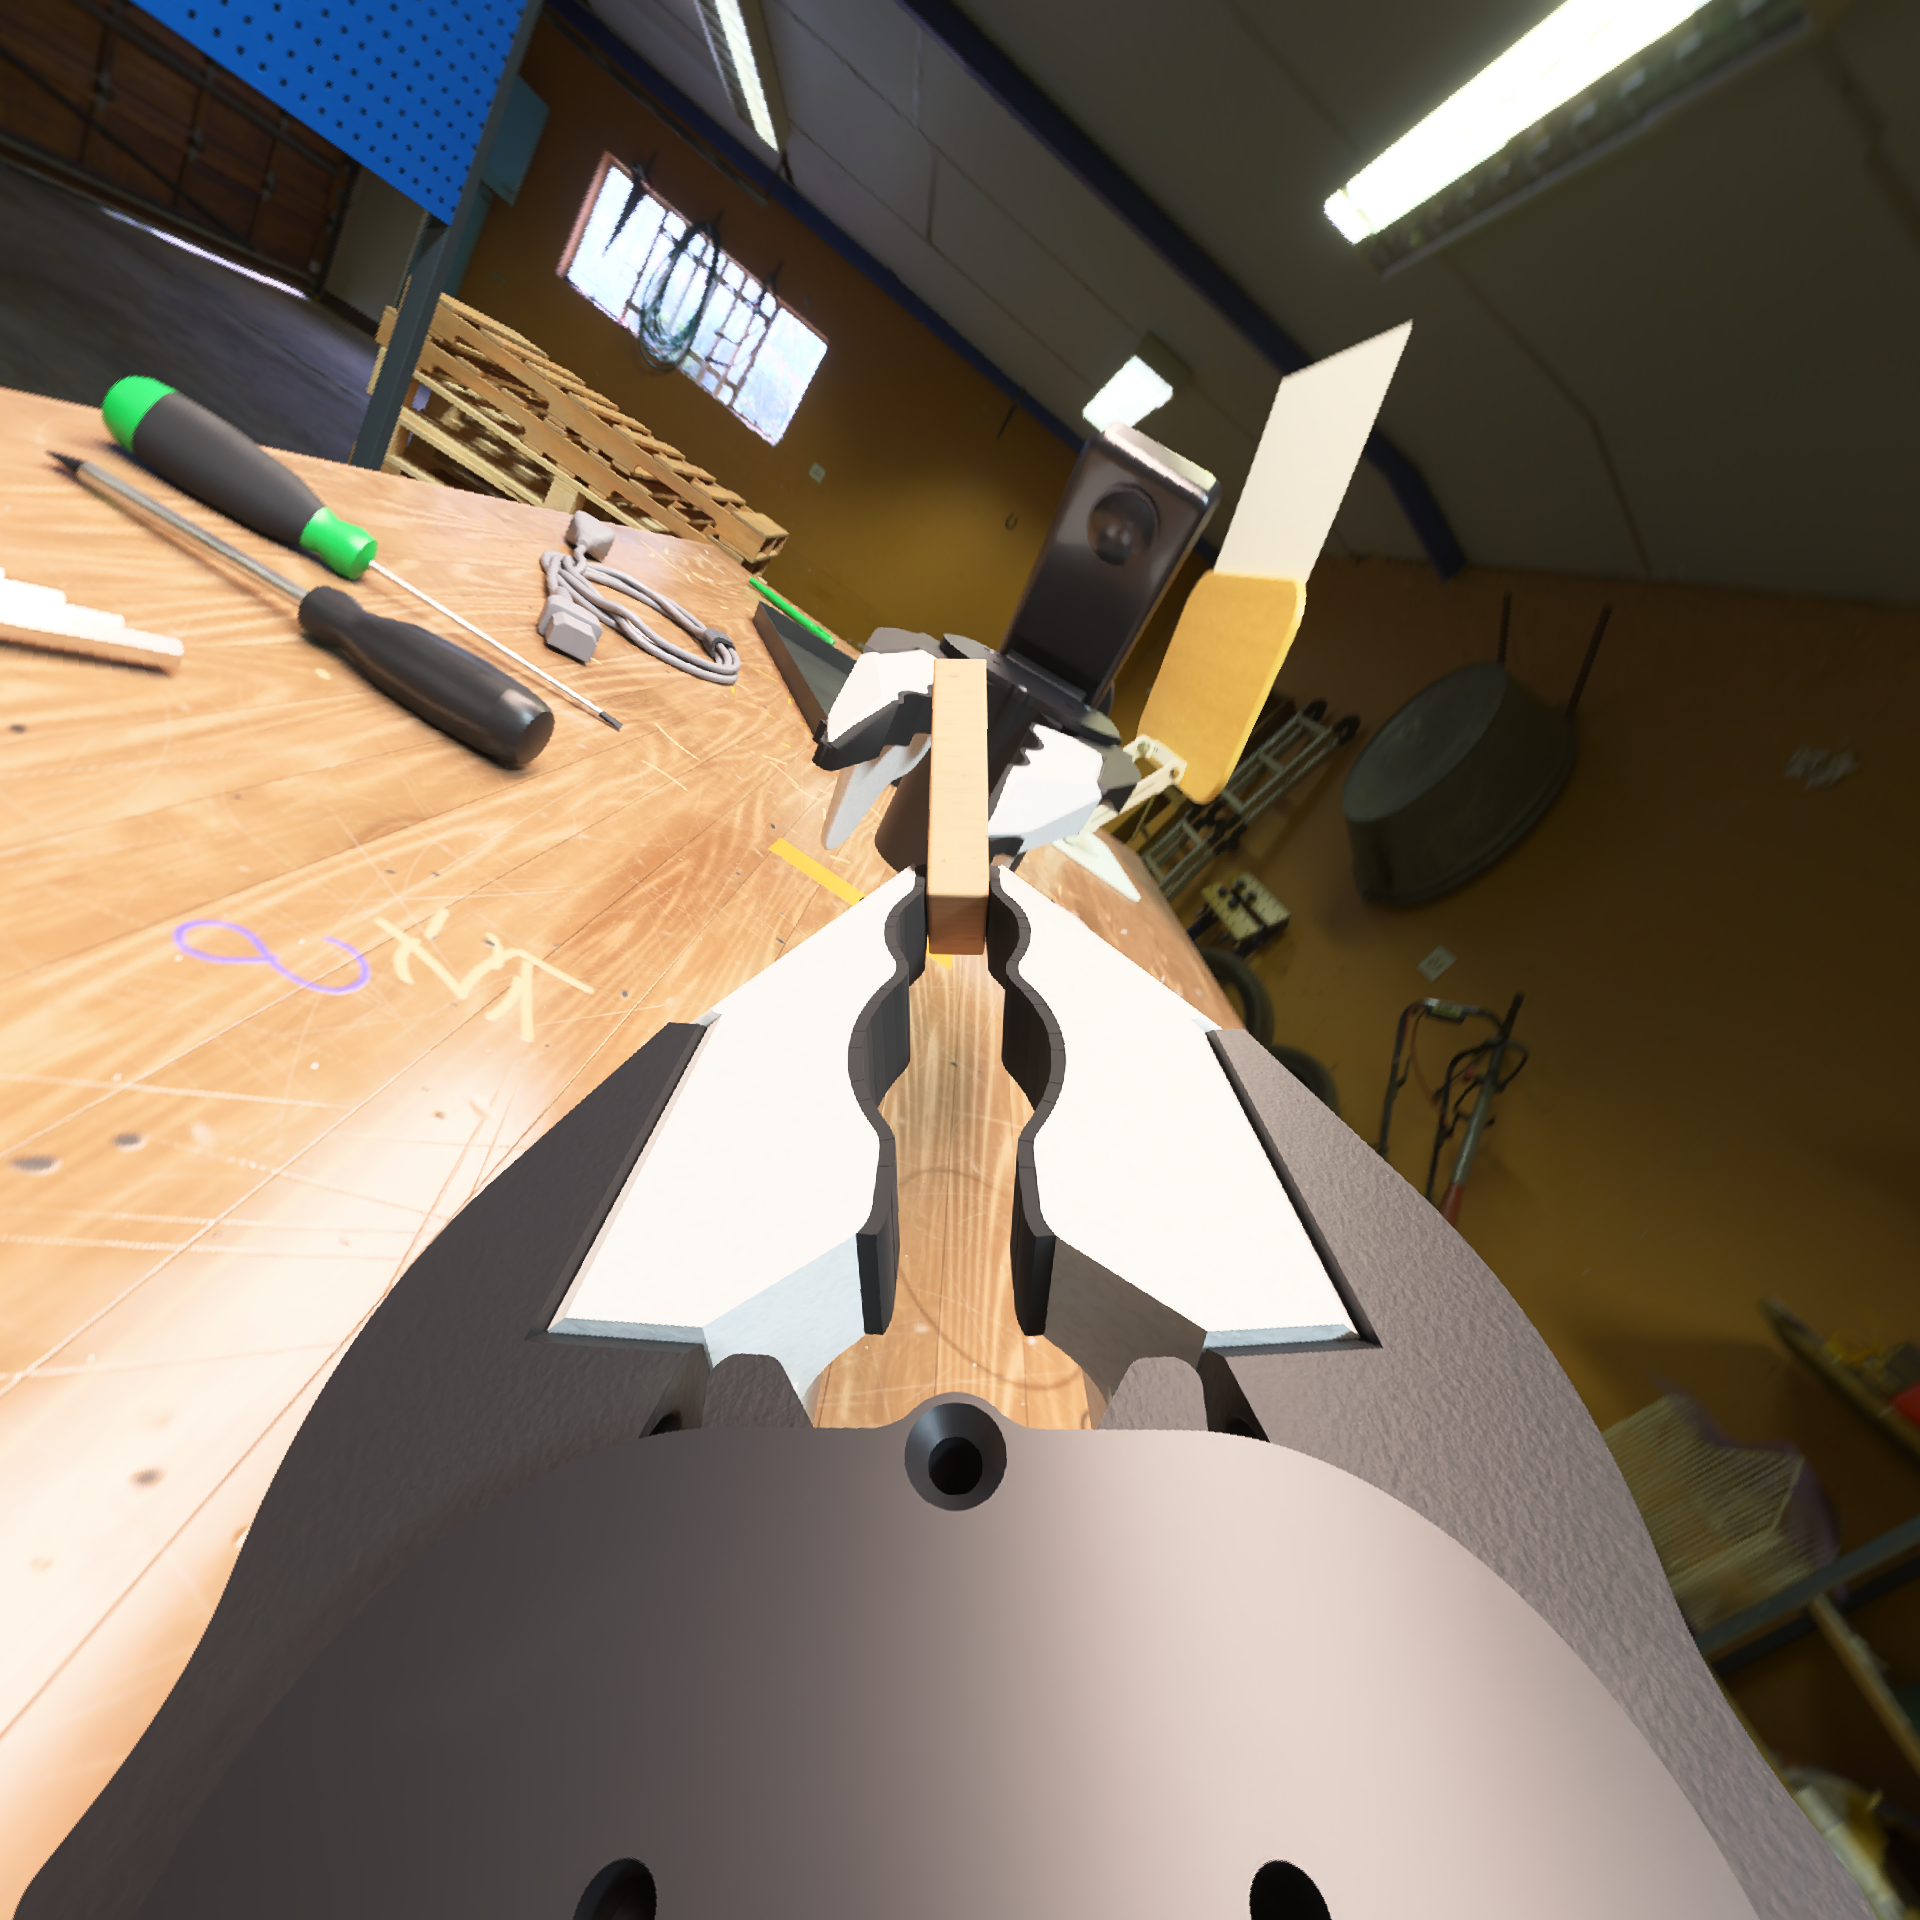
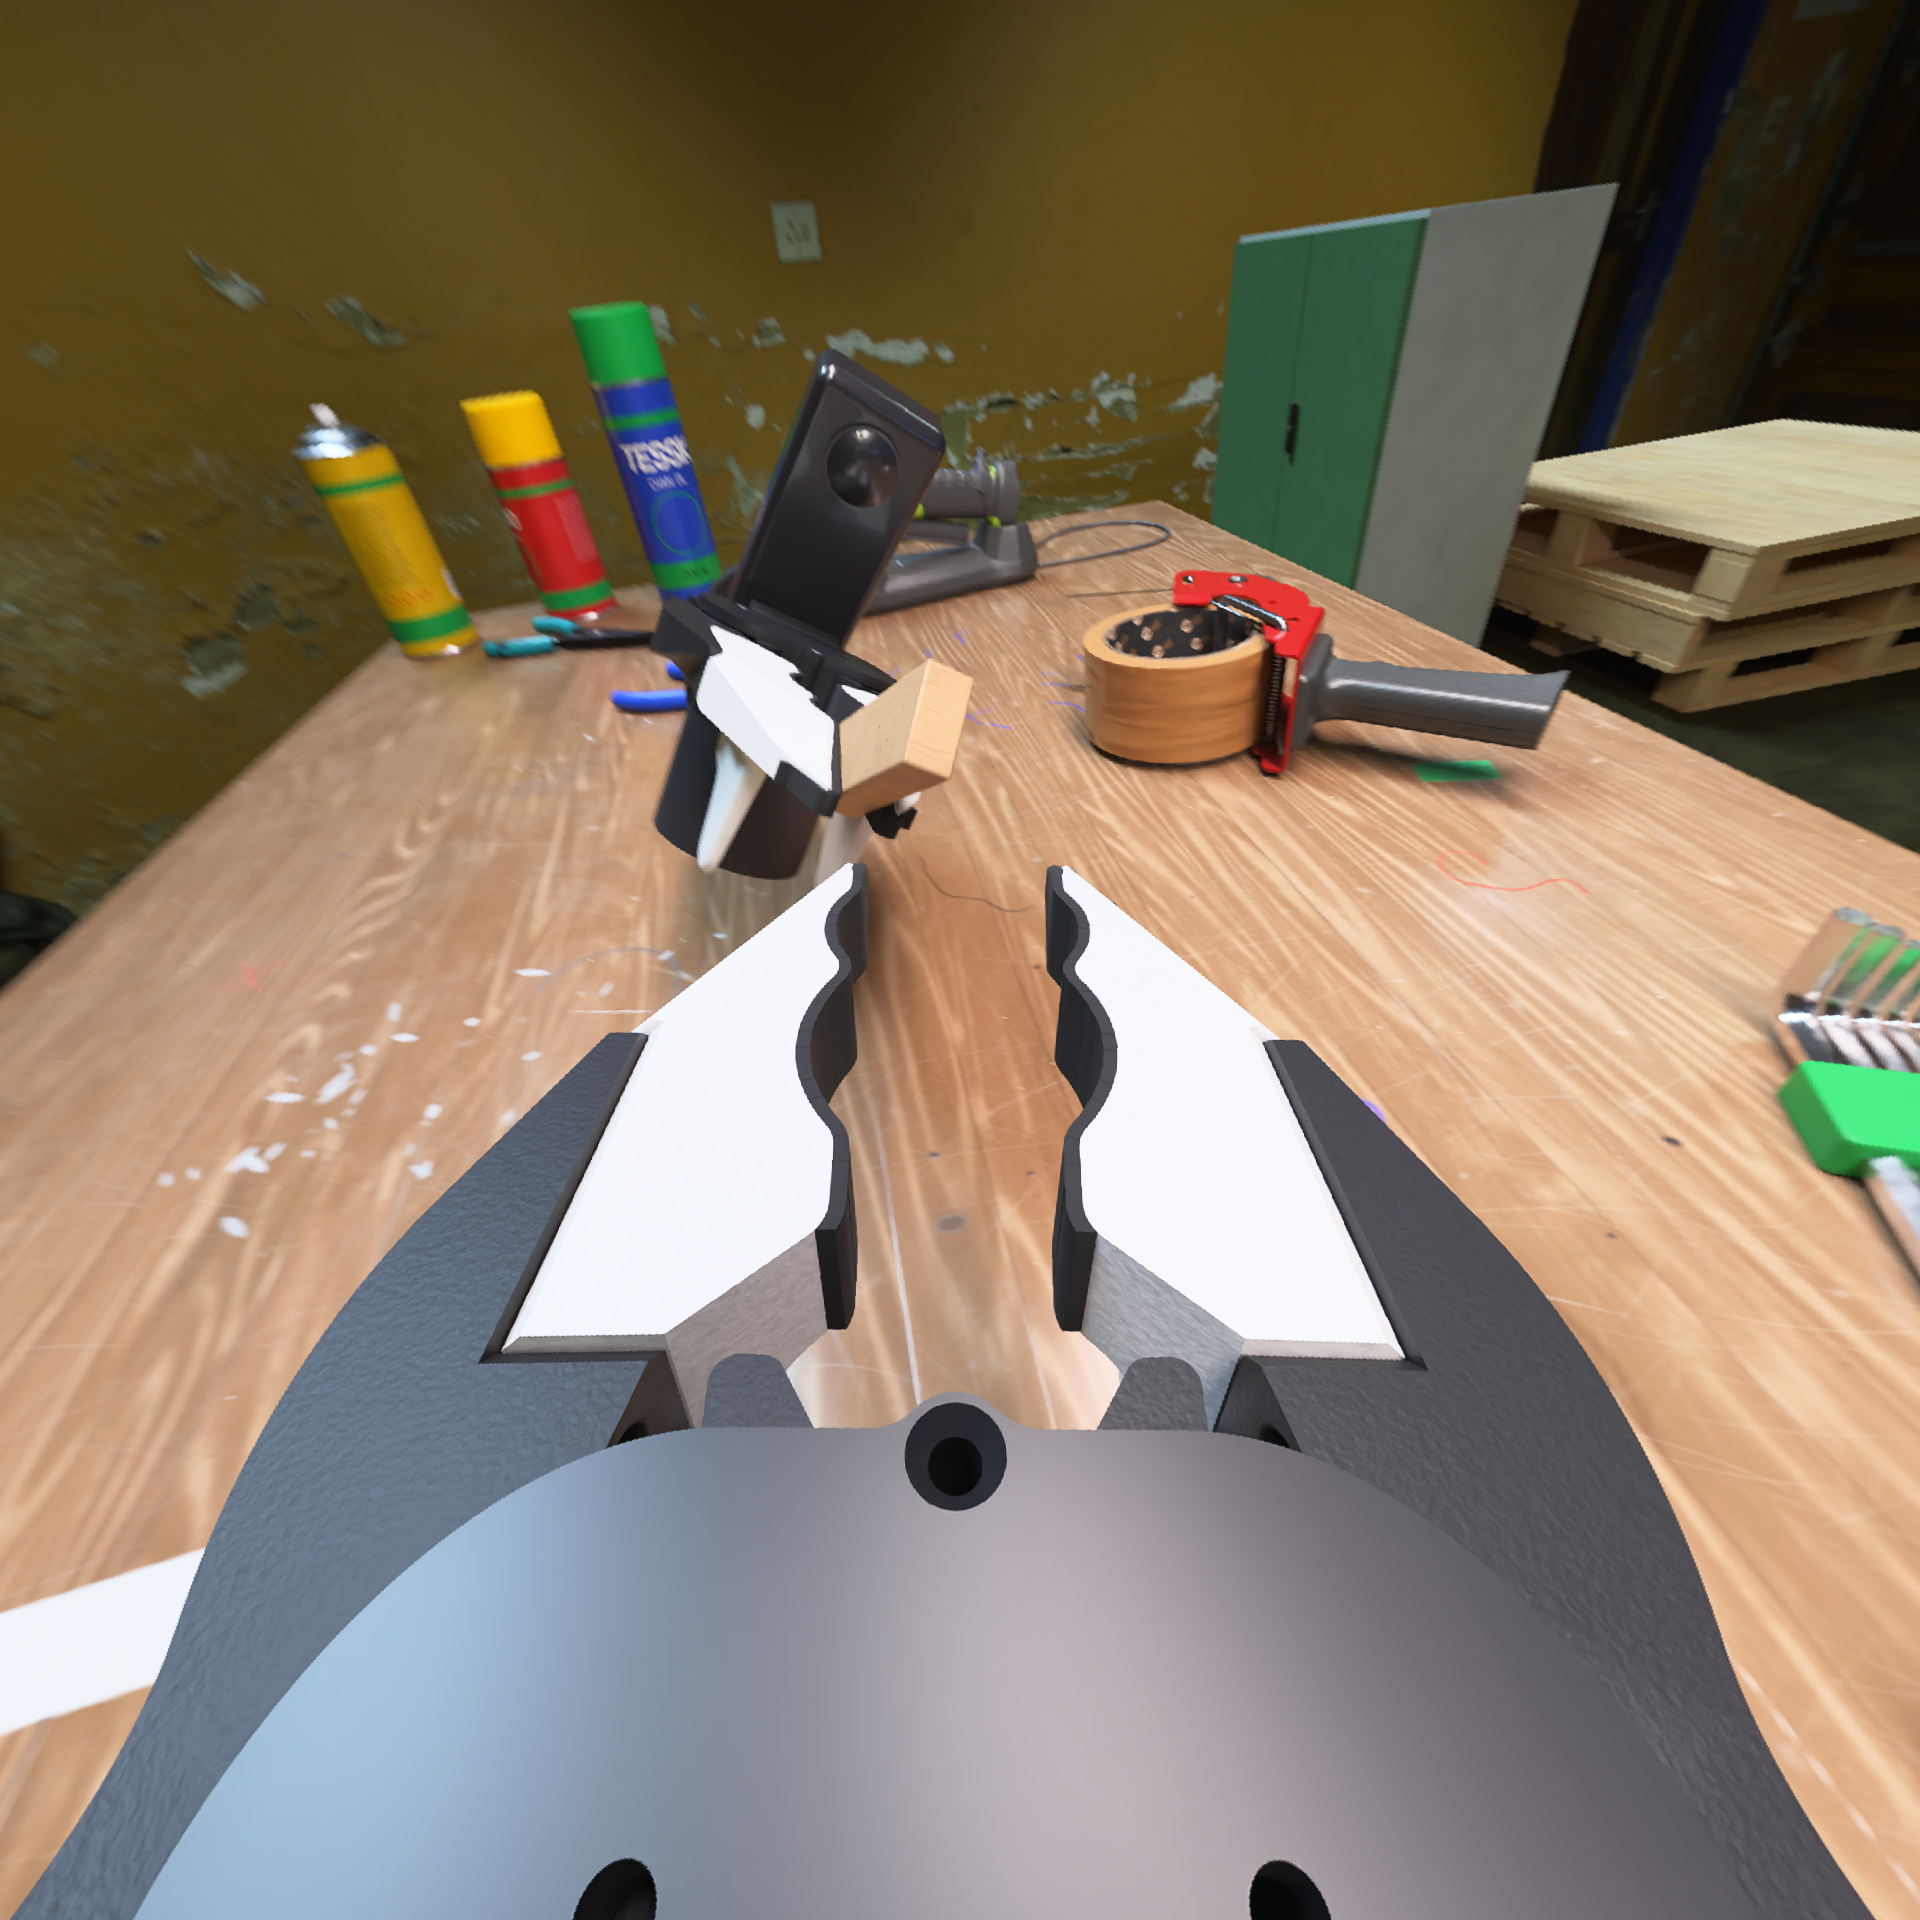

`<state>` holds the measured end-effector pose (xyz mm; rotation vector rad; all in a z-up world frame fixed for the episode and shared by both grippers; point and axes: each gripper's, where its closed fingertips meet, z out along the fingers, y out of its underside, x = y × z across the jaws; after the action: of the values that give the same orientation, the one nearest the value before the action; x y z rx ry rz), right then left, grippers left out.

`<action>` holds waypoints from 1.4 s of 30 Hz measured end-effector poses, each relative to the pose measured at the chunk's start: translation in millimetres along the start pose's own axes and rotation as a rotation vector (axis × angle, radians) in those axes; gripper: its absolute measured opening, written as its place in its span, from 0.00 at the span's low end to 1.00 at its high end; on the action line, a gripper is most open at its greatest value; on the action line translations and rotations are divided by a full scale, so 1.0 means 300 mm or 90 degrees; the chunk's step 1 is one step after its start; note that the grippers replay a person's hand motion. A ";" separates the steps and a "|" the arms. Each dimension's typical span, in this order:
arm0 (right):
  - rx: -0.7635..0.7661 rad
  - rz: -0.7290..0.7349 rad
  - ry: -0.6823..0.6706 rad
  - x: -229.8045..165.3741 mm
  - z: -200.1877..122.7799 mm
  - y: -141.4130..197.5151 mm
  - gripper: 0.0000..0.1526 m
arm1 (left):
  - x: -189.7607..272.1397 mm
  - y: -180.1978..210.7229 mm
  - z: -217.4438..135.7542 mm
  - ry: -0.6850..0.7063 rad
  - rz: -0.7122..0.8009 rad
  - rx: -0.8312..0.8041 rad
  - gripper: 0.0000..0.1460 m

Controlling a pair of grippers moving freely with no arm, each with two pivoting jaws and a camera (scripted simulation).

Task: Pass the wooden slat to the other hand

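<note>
The wooden slat (image 1: 956, 800) is a short pale bar. My left gripper (image 1: 956, 920) is shut on its near end and holds it above the wooden workbench (image 1: 312, 1091), pointing forward. My right gripper (image 1: 966, 831) faces it from beyond the slat, with one white finger showing on each side. In the right wrist view my right gripper (image 2: 951, 883) is open and empty. There the slat (image 2: 904, 738) sits in the left gripper (image 2: 821, 748), just beyond my right fingertips and a little left of them, not touching.
Two screwdrivers (image 1: 260, 478) and a coiled grey cable (image 1: 634, 613) lie to the left. A yellow-handled scraper (image 1: 1247, 665) is behind the right gripper. Spray cans (image 2: 540, 499), a tape dispenser (image 2: 1247, 675) and green-held hex keys (image 2: 1860, 1091) are on the bench.
</note>
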<state>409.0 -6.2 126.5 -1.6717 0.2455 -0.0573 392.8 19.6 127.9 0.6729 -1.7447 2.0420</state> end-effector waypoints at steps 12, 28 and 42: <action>0.044 0.030 -0.098 -0.112 -0.014 -0.020 0.14 | 0.076 0.049 0.053 0.020 0.089 -0.056 0.07; -0.044 -0.033 -0.042 -0.067 -0.046 0.020 0.25 | 0.021 0.089 0.061 -0.109 0.277 -0.132 0.07; -0.040 -0.009 -0.114 -0.140 -0.036 0.013 0.09 | 0.070 0.110 0.083 -0.048 0.275 -0.135 0.07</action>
<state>365.7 -8.9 128.4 -1.7287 0.1014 0.0899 359.8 -10.8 116.2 0.3303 -2.2703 2.0661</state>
